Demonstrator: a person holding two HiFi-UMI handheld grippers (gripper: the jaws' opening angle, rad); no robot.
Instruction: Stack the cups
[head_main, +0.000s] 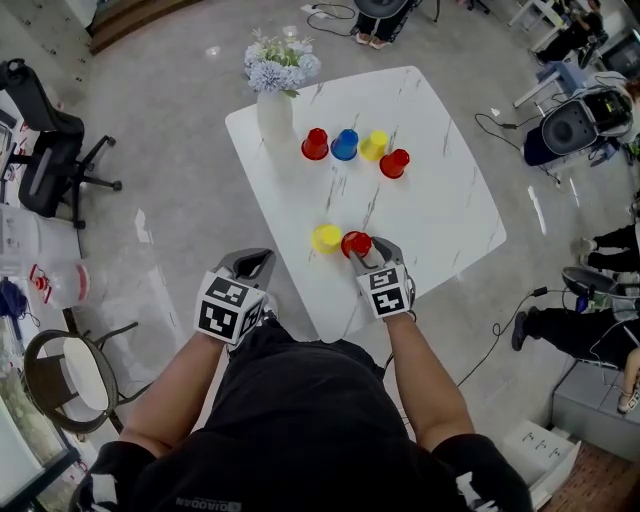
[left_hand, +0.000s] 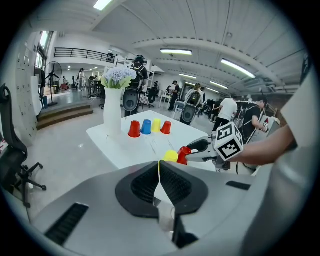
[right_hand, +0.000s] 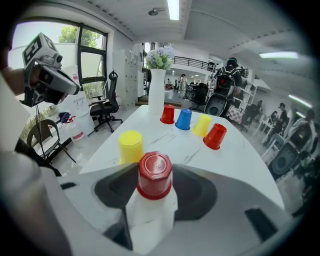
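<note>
Right gripper (head_main: 357, 246): my jaws clamp an upturned red cup (right_hand: 155, 175) at the near edge of the surface (head_main: 440, 200), just beside the yellow cup (head_main: 326, 238).
Left gripper (head_main: 250, 268): jaws pressed together on nothing, off the surface.
Progress: I judge nothing stacked yet; the far row of cups (head_main: 345, 144) stands separate.

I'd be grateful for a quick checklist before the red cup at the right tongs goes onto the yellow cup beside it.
1. Right tongs closed on the red cup: ok.
2. Red cup upside down, like the yellow cup: ok.
3. Yellow cup's top bare, nothing on it: ok.
4. Left tongs shut, empty, away from both cups: ok.
5. Red cup lifted off the table: cannot tell.
</note>
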